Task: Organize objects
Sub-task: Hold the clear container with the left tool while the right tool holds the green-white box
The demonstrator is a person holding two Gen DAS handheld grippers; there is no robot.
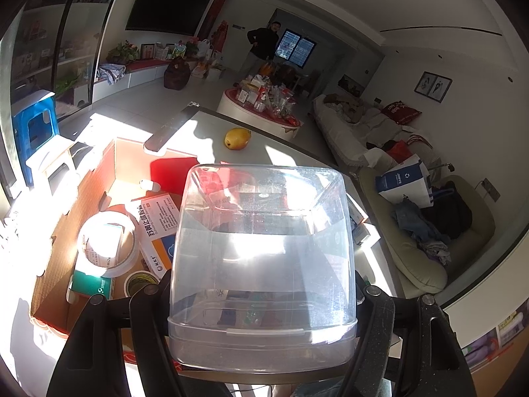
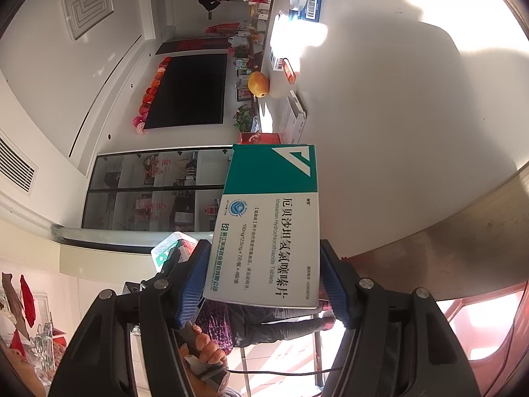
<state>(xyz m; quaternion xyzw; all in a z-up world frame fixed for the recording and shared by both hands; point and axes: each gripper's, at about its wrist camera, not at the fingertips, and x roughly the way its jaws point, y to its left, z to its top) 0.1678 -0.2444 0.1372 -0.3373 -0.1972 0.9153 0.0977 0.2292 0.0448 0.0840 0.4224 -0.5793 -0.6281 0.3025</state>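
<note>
In the left wrist view my left gripper (image 1: 261, 291) is shut on a clear plastic container (image 1: 261, 238), its black fingers (image 1: 148, 292) pressing both side walls. The container hangs over the white table (image 1: 297, 158), beside an open cardboard box (image 1: 96, 178). In the right wrist view, which is rolled sideways, my right gripper (image 2: 263, 264) is shut on a green-and-white medicine box (image 2: 267, 218); the blue pads (image 2: 191, 278) clamp its long edges. A yellow mango (image 1: 237, 138) lies on the table further off, and the mango (image 2: 259, 84) shows in the right view too.
The cardboard box holds a big white tape roll (image 1: 109, 244), an orange-and-white medicine box (image 1: 158, 221), a small tape roll (image 1: 139, 281) and a green box (image 1: 92, 284). More boxes (image 2: 294, 119) lie on the table (image 2: 396, 132). A person (image 1: 264, 46) stands far back.
</note>
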